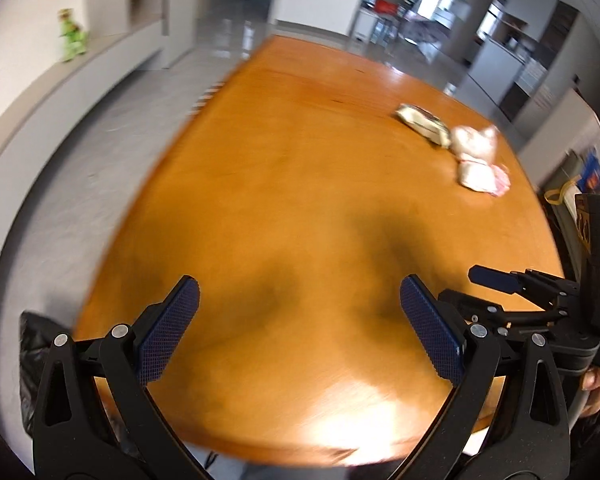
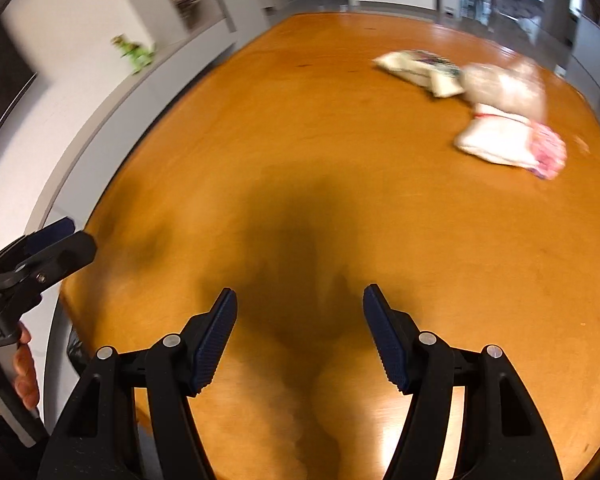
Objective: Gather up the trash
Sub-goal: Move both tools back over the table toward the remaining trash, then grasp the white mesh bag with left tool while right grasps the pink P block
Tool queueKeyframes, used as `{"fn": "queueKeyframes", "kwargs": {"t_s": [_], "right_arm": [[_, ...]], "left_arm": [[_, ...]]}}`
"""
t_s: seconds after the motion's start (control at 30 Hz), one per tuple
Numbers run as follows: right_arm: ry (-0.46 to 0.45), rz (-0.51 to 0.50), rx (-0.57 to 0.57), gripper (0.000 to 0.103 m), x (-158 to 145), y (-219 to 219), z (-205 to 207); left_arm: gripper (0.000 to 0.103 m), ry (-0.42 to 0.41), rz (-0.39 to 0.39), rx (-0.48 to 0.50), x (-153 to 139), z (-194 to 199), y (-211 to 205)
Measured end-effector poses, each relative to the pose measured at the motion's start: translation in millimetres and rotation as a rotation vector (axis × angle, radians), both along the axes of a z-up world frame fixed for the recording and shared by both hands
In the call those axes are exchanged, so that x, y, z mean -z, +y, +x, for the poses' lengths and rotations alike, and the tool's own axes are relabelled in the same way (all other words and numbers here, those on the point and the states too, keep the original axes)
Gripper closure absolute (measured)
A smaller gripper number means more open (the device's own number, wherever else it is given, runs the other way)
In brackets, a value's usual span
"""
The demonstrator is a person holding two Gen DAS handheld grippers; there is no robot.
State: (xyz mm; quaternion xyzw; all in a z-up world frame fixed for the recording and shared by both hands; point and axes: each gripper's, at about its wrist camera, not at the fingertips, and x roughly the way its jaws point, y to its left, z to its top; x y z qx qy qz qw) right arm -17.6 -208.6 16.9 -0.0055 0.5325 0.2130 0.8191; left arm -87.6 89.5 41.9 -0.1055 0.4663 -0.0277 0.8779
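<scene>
Three wrappers [image 2: 500,108] lie bunched together at the far right of the bench [image 2: 300,152], touching one another. Left tool [image 1: 300,308] and right tool [image 2: 299,320] hover over the near edge, well apart from them, jaws spread wide, gripping nothing. Black bag [image 1: 36,360] sits below, left.

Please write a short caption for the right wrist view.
Open right hand-held gripper above orange wooden table; crumpled white snack wrappers lie far right.

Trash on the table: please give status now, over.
Left gripper open, empty. Right gripper open, empty. Wrappers untouched at far right of wooden table. Nothing in the way; black bag by table's left edge.
</scene>
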Motion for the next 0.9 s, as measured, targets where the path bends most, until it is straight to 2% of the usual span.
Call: {"fn": "queueKeyframes", "kwargs": {"t_s": [0.2,0.33,0.53,0.63,0.67,0.7,0.73,0.83,0.9], "right_arm": [[0.001,-0.009,0.204,0.037,-2,-87,57],[0.013,-0.02,0.288,0.037,-3,-127,94],[0.012,0.018,0.391,0.037,-13,-160,140],[0.042,0.02,0.412,0.037,-4,-165,164],[0.06,0.021,0.411,0.039,2,-165,170],[0.075,0.02,0.408,0.054,6,-165,172],[0.096,0.03,0.406,0.058,12,-167,173],[0.068,0.016,0.434,0.059,12,-178,164],[0.07,0.047,0.451,0.059,13,-190,155]], "left_arm": [[0.006,0.027,0.032,0.124,-3,58,-76],[0.006,0.053,0.031,0.178,-5,102,-121],[0.006,0.092,0.065,0.219,0,152,-167],[0.006,0.118,0.074,0.234,10,171,-184],[0.006,0.126,0.078,0.234,14,177,-191],[0.006,0.134,0.078,0.25,18,182,-196],[0.006,0.146,0.079,0.253,22,188,-202],[0.006,0.164,0.089,0.271,30,199,-219],[0.006,0.166,0.095,0.288,32,206,-232]]}}
